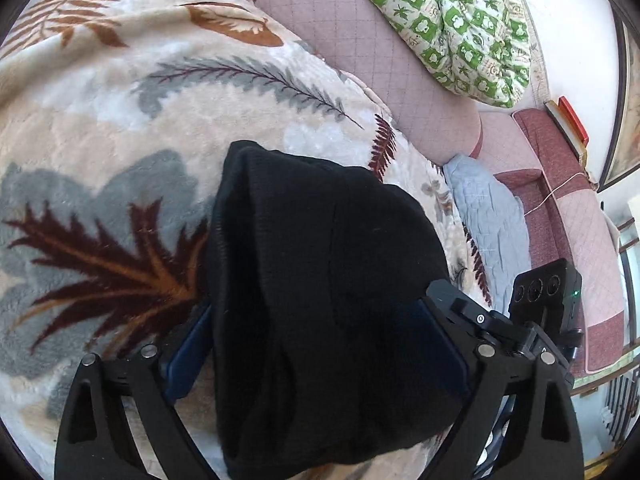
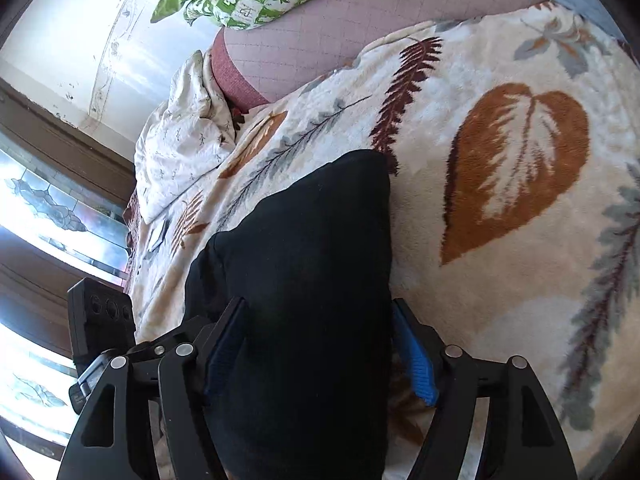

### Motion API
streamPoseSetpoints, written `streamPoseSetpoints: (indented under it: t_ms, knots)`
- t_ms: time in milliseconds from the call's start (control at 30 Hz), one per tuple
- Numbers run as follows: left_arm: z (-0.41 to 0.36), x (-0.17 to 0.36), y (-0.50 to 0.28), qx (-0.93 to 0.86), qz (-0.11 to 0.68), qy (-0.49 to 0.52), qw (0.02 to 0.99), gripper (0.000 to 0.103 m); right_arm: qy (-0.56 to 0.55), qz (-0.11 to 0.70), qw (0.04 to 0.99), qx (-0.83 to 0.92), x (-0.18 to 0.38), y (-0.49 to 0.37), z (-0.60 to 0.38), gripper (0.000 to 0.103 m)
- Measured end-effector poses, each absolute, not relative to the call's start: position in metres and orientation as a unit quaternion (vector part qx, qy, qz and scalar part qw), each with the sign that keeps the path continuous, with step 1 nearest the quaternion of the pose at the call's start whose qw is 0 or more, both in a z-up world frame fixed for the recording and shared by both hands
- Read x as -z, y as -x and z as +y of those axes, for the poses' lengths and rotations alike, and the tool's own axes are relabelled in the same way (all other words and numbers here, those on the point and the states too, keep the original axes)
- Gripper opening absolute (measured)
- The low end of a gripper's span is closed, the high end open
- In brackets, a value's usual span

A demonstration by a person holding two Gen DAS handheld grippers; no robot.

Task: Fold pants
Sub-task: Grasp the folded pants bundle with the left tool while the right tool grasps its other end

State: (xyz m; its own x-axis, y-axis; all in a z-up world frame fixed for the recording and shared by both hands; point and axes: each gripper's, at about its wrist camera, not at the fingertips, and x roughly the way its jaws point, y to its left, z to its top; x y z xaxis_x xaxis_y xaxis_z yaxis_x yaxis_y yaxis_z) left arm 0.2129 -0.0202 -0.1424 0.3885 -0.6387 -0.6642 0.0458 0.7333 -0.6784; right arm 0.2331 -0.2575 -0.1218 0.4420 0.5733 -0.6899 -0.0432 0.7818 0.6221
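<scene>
The black pants lie folded on a leaf-patterned fleece blanket. In the left wrist view my left gripper stands open and wide astride the near end of the pants. Its blue pads sit at either side of the cloth without squeezing it. In the right wrist view the pants run away from me between the fingers of my right gripper, which is also open. Its right blue pad stands clear of the cloth edge, and the left pad is beside the cloth.
The blanket covers a pink quilted couch. A green-and-white patterned quilt lies on the backrest, and a blue-grey cloth lies to the right. A white pillow and a window are at the left.
</scene>
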Motion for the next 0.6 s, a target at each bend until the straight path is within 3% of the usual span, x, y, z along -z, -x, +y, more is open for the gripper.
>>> streamPoseSetpoints:
  t_ms: [67, 100, 133, 200, 267, 367, 600]
  knots:
    - [-0.025, 0.142, -0.213, 0.221, 0.505, 0.274, 0.788, 0.089, -0.279, 0.493, 0.801, -0.194, 0.127, -0.236, -0.258, 0.080]
    - [-0.026, 0.141, -0.213, 0.212, 0.504, 0.260, 0.796, 0.060, -0.286, 0.493, 0.798, -0.196, 0.130, -0.237, -0.258, 0.080]
    - [-0.027, 0.141, -0.213, 0.211, 0.508, 0.251, 0.797, 0.049, -0.294, 0.493, 0.795, -0.199, 0.132, -0.237, -0.259, 0.077]
    - [-0.024, 0.140, -0.212, 0.219, 0.507, 0.260, 0.792, 0.038, -0.299, 0.494, 0.789, -0.210, 0.131, -0.236, -0.257, 0.059]
    - [-0.024, 0.132, -0.209, 0.222, 0.504, 0.257, 0.794, 0.034, -0.287, 0.491, 0.793, -0.220, 0.120, -0.232, -0.250, 0.044]
    - [-0.027, 0.111, -0.200, 0.220, 0.494, 0.229, 0.809, 0.033, -0.258, 0.484, 0.804, -0.231, 0.095, -0.226, -0.236, 0.037]
    - [0.006, 0.072, -0.202, 0.205, 0.471, 0.243, 0.823, 0.034, -0.265, 0.458, 0.807, -0.263, 0.054, -0.227, -0.212, 0.035]
